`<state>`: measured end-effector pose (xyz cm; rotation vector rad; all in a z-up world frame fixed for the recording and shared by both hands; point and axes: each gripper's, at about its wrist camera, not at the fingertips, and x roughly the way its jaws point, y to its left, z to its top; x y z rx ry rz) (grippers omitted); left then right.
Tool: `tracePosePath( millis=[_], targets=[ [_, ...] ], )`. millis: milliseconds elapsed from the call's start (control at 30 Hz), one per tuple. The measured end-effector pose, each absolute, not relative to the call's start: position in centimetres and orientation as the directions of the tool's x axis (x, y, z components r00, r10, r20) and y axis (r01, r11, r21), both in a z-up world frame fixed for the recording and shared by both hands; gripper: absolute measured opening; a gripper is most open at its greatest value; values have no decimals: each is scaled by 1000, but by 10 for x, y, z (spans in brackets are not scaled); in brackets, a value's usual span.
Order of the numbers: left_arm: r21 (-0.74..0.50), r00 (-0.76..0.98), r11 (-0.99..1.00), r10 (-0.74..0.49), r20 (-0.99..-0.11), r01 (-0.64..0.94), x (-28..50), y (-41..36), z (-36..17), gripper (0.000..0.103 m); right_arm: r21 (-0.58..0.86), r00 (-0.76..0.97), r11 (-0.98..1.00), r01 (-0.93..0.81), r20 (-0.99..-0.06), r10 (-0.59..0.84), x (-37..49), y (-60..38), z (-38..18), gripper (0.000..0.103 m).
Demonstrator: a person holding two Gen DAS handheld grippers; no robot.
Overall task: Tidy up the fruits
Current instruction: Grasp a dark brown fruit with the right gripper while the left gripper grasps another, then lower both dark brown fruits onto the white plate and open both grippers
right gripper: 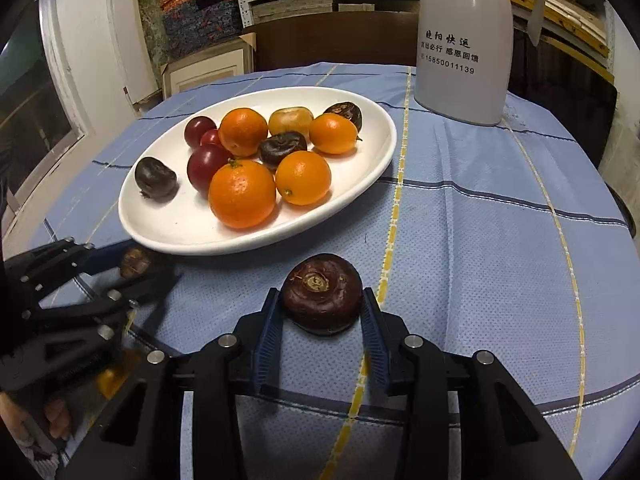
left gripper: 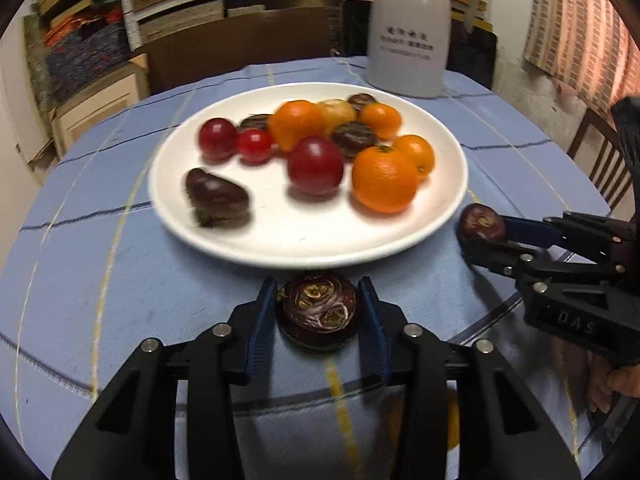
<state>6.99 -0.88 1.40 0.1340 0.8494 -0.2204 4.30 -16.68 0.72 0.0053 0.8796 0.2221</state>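
Note:
A white plate (left gripper: 400, 240) (right gripper: 168, 236) holds several oranges, red plums and dark water chestnuts. My left gripper (left gripper: 318, 308) is shut on a dark brown water chestnut (left gripper: 317, 311) just in front of the plate's near rim; it shows in the right wrist view (right gripper: 136, 264) at the left. My right gripper (right gripper: 322, 304) is shut on another water chestnut (right gripper: 322, 296) above the blue cloth, right of the plate; it shows in the left wrist view (left gripper: 482, 224).
A tall white thermos jug (left gripper: 408, 28) (right gripper: 464, 40) stands behind the plate. The round table has a blue checked cloth (right gripper: 480, 240). Shelves and a wooden chair (left gripper: 600, 160) stand beyond the table edge.

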Motion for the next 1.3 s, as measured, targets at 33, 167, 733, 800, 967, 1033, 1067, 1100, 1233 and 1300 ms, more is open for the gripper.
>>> tracePosePath(
  millis=[33,167,733,800,967,1033,1067,1100,1233,1300],
  targets=[
    [24,641,971,-139,-754,239,67,-5,15,41,97,616,975,-198,-761,201,41,-166,8,41],
    [2,651,975,-148,-744,224,51,6,21,41,136,611,960,-243,-748,260,23,-161,12,41],
    [-78,723,972,-218,-655,222,63,22,94,41,310,683,923,-228,-625,378,30,-191,79,41],
    [-42,720,969,-210,-662,244,78,6,90,41,313,691,922,-225,-616,378,50,-187,89,41],
    [-76,674,963,-236,-700,258,116,-10,59,41,297,663,932,-209,-657,359,100,-171,74,41],
    [-82,656,964,-233,-718,253,124,-9,50,42,292,649,935,-200,-676,350,114,-167,62,41],
    [-78,655,965,-228,-720,250,126,-7,46,48,305,644,934,-189,-679,352,121,-166,55,41],
    [-71,661,968,-218,-719,242,127,-5,44,58,321,638,930,-180,-681,358,126,-167,50,43],
    [-97,673,961,-250,-696,257,123,-1,48,71,417,654,895,-156,-636,410,125,-184,48,61],
    [-68,704,968,-224,-675,242,112,1,53,94,427,684,892,-148,-607,404,114,-195,56,63]
  ],
)
